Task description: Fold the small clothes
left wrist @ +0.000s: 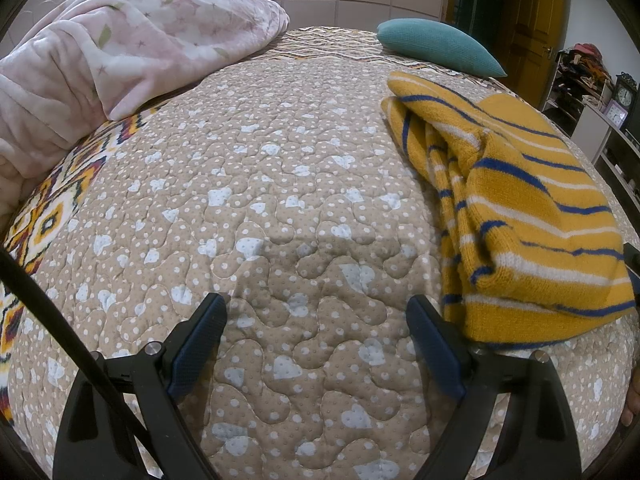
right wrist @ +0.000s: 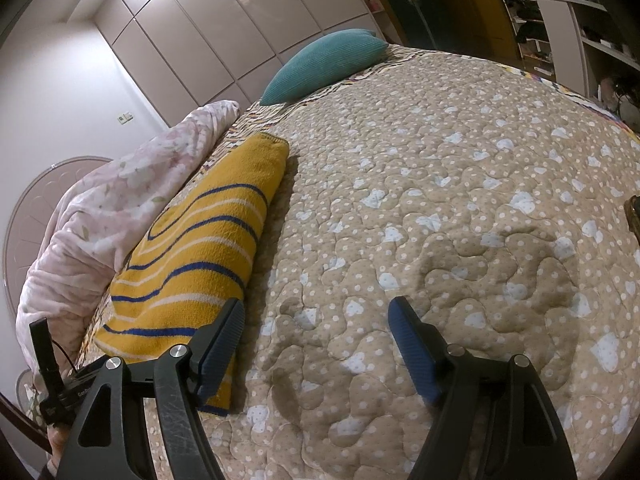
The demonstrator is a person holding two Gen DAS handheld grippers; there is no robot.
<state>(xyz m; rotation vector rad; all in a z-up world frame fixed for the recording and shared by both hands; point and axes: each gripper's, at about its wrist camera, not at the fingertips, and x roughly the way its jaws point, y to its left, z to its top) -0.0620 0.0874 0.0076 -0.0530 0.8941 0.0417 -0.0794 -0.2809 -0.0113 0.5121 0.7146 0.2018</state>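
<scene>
A yellow knit garment with blue and white stripes point(left wrist: 520, 216) lies folded and a bit rumpled on the beige quilted bedspread point(left wrist: 280, 200), to the right of my left gripper point(left wrist: 316, 308). That gripper is open and empty, hovering over bare quilt. In the right wrist view the same garment point(right wrist: 200, 248) lies to the left of my right gripper point(right wrist: 316, 312), which is open and empty; its left finger point(right wrist: 224, 340) is close beside the garment's near edge.
A pink floral blanket point(left wrist: 120, 48) is heaped at the far left of the bed. A teal pillow point(left wrist: 436, 44) lies at the far end. Wardrobe doors stand behind the bed, shelves and clocks point(left wrist: 624, 98) at the right.
</scene>
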